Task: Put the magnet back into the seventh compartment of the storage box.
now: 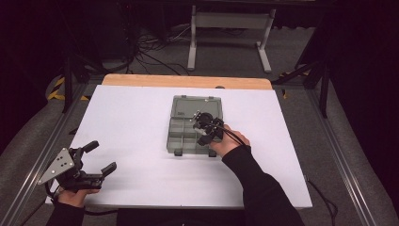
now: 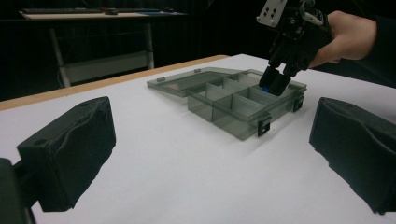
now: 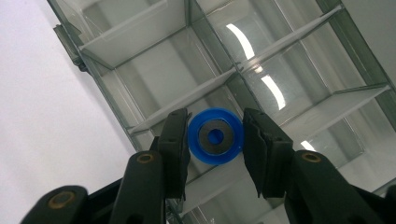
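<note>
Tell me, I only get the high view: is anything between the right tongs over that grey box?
Observer: Yes. In the right gripper view, the right tongs are clamped on a small blue disc with a grey ring at its centre.
Operator: Is anything already lying in the box?
Observer: The compartments of the organiser box that show behind the disc look empty, just clear grey dividers and floor.

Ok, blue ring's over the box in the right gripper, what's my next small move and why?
Probably lower the right gripper a little, then open. It is shut on the blue ring, which hangs above a compartment of the open grey organizer box, near a divider, so a high release might bounce it astray.
</note>
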Demonstrator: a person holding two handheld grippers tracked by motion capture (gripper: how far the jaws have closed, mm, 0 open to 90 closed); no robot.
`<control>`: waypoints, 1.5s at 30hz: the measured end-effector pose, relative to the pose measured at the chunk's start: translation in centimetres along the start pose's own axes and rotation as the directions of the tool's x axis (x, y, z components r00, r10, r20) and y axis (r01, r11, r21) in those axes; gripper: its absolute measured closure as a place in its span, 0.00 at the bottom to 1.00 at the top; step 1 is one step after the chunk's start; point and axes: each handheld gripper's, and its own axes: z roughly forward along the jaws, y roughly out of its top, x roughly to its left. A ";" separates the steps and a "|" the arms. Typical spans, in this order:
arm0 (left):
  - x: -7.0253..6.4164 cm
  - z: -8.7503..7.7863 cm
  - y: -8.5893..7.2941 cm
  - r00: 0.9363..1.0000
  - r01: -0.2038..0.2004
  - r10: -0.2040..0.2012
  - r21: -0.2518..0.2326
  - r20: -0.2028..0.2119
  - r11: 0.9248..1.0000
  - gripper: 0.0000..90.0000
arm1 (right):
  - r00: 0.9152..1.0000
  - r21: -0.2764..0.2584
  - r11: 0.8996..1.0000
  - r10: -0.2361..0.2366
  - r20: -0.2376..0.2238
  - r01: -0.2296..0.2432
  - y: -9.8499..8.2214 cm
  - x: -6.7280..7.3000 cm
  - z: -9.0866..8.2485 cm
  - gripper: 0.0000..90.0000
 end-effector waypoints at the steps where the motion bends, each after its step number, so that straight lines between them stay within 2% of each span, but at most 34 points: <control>1: 0.0 0.0 0.0 1.000 0.000 0.000 0.000 0.000 1.000 0.01 | 1.000 0.000 1.000 0.000 0.000 0.000 0.0 0.0 0.0 0.68; 8: 0.0 0.0 0.0 1.000 -0.001 0.001 0.004 0.002 1.000 0.01 | 1.000 0.007 1.000 -0.005 -0.005 0.005 -0.1 0.1 0.4 0.68; 14: 0.0 0.0 0.0 1.000 0.000 0.000 0.001 0.000 1.000 0.01 | 1.000 0.005 1.000 0.009 0.004 -0.009 -0.1 0.1 0.3 0.62; 22: 0.0 0.1 0.0 1.000 -0.001 0.001 0.005 0.002 1.000 0.01 | 1.000 -0.026 1.000 0.010 0.009 -0.010 -0.3 0.1 -0.5 0.59; 28: 0.1 0.2 0.0 1.000 0.002 -0.002 0.009 0.006 1.000 0.01 | 0.999 -0.111 0.994 0.024 0.022 -0.021 -0.7 0.3 -2.3 0.40; 31: 0.1 0.3 0.0 1.000 -0.001 0.001 0.011 0.008 1.000 0.01 | 0.999 -0.165 0.986 0.036 -0.009 -0.037 -1.0 0.5 -3.3 0.32; 42: 0.0 0.3 0.0 1.000 0.002 -0.002 0.009 0.006 1.000 0.01 | 1.000 -0.245 0.969 -0.009 -0.024 0.003 -2.4 1.7 -5.4 0.18; 45: 0.0 0.3 0.0 1.000 0.005 -0.005 0.009 0.005 1.000 0.01 | 1.000 -0.276 0.961 -0.011 -0.025 0.004 -3.0 1.9 -6.1 0.15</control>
